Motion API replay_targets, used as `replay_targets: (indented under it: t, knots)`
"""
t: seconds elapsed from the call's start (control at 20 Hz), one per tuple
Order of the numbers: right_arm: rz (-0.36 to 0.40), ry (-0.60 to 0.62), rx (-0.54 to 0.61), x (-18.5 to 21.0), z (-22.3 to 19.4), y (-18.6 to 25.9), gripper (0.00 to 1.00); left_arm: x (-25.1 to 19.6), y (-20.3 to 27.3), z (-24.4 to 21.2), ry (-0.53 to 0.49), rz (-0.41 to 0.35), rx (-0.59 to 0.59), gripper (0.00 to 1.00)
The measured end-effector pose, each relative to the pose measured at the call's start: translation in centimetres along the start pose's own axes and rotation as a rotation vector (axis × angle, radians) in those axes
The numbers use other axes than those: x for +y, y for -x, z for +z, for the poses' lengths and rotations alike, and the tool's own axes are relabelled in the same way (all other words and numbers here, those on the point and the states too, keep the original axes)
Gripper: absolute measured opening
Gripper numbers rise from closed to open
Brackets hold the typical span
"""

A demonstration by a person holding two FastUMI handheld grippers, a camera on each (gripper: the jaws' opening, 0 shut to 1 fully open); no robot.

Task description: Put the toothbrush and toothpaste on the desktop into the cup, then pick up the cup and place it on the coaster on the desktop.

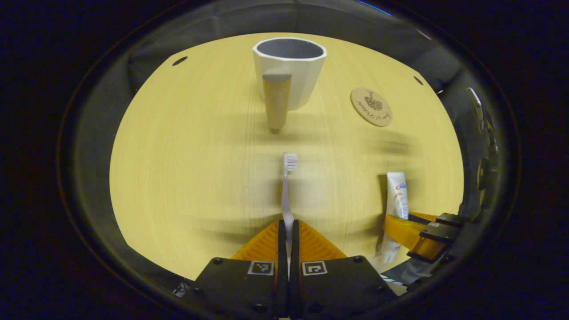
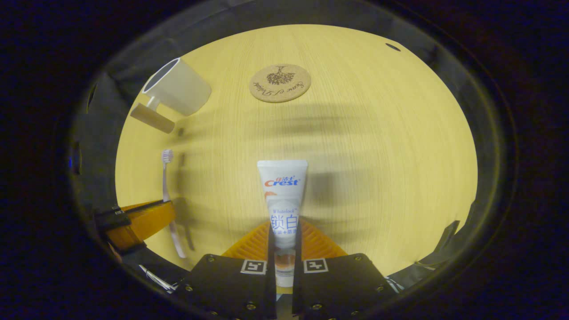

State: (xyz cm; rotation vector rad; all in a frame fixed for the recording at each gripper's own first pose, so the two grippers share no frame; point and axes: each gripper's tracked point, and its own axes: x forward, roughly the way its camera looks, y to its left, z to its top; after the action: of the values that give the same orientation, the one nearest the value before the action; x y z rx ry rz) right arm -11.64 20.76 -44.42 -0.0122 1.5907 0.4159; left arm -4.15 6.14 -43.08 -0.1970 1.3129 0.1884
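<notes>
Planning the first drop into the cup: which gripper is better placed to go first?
Probably left. The left gripper, shut on the toothbrush, faces the cup straight ahead; from the right gripper, holding the toothpaste, it sits off to the side.

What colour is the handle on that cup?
The handle is light wood-brown, against the white cup. The left gripper view shows it best.
</notes>
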Motion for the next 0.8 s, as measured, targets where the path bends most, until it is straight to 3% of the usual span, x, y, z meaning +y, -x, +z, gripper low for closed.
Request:
replay_targets:
  t: [0.45,0.8]
  knots:
    - [0.034,-0.028,-0.012,0.0,-0.6,0.7,0.16,-3.8,8.6,10.5,-0.014,-0.079,-0.198,0.09]
    - [0.050,-0.065,-0.026,-0.2,-0.2,1.3,0.16,-1.9,10.8,18.1,-0.034,-0.060,-0.312,0.08]
